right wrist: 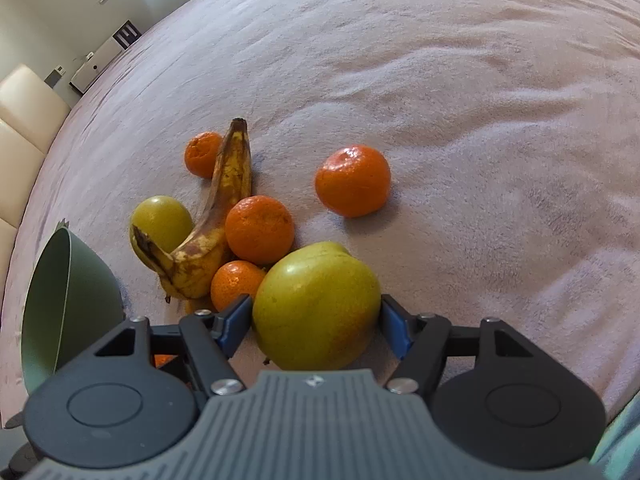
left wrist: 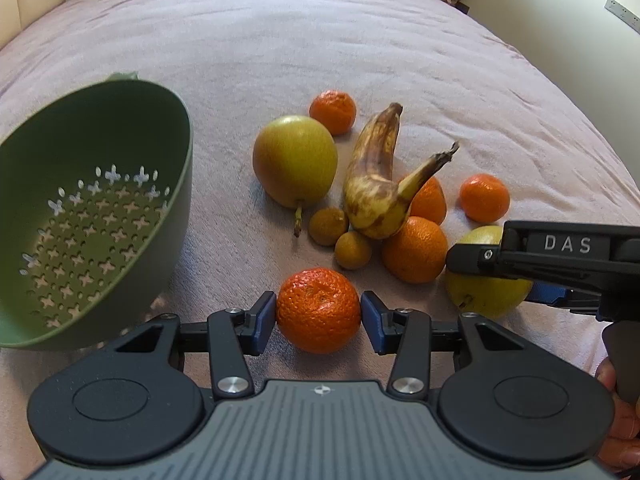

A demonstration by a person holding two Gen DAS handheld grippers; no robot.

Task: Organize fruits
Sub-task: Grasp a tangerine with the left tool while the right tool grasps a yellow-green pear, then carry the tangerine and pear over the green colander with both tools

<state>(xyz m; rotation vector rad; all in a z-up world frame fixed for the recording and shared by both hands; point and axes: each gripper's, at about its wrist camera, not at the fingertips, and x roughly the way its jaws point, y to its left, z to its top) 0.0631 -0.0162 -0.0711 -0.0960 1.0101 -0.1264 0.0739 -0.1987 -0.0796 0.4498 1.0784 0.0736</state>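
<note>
Fruit lies on a pink blanket [left wrist: 280, 40]. My left gripper [left wrist: 319, 316] has its blue pads on both sides of a tangerine [left wrist: 319, 310], touching or nearly touching it. My right gripper [right wrist: 316, 324] has its pads against a large green apple [right wrist: 316, 304]; it also shows at the right of the left wrist view [left wrist: 486, 292]. A spotted banana [left wrist: 376, 184], a second green apple [left wrist: 295, 160], several tangerines and two small brown fruits [left wrist: 340, 236] lie beyond. A green colander bowl [left wrist: 172, 120] stands tilted at the left.
The blanket [right wrist: 440, 80] stretches far behind and to the right of the fruit. One tangerine [right wrist: 353, 181] lies apart from the pile. A cream headboard [right wrist: 20, 120] and white furniture [right wrist: 96, 68] stand at the far left.
</note>
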